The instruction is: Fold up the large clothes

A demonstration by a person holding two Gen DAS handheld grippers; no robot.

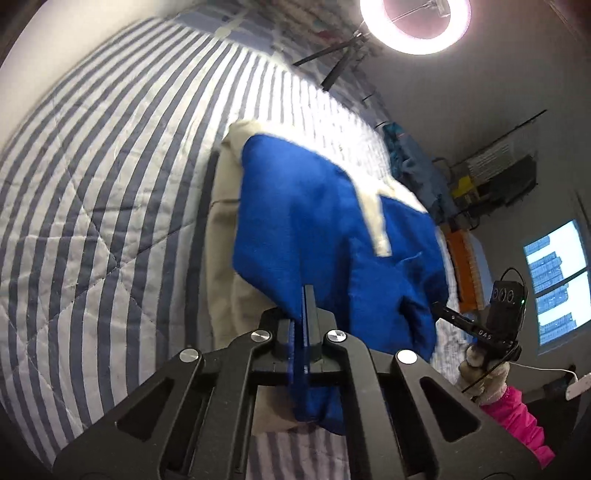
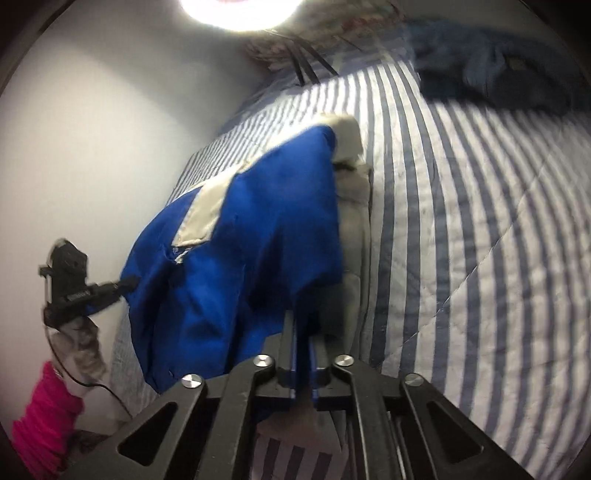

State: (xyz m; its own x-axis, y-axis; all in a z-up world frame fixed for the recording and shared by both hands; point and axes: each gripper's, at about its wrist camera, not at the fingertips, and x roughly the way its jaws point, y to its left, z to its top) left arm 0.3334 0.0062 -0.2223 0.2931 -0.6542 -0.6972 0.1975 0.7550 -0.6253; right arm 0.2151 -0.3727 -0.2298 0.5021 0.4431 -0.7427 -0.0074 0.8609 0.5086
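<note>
Hanging blue garment (image 1: 325,221) between both hand-held grippers' pinching jaws

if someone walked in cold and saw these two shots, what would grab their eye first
The bright blue garment with beige panels, bunched on the blue-and-white striped quilt, dominates the middle of both views. Both the left gripper and the right gripper are shut on the garment's near edge. A glaring ring light burns at the top, beyond the far end of the bed.
</note>
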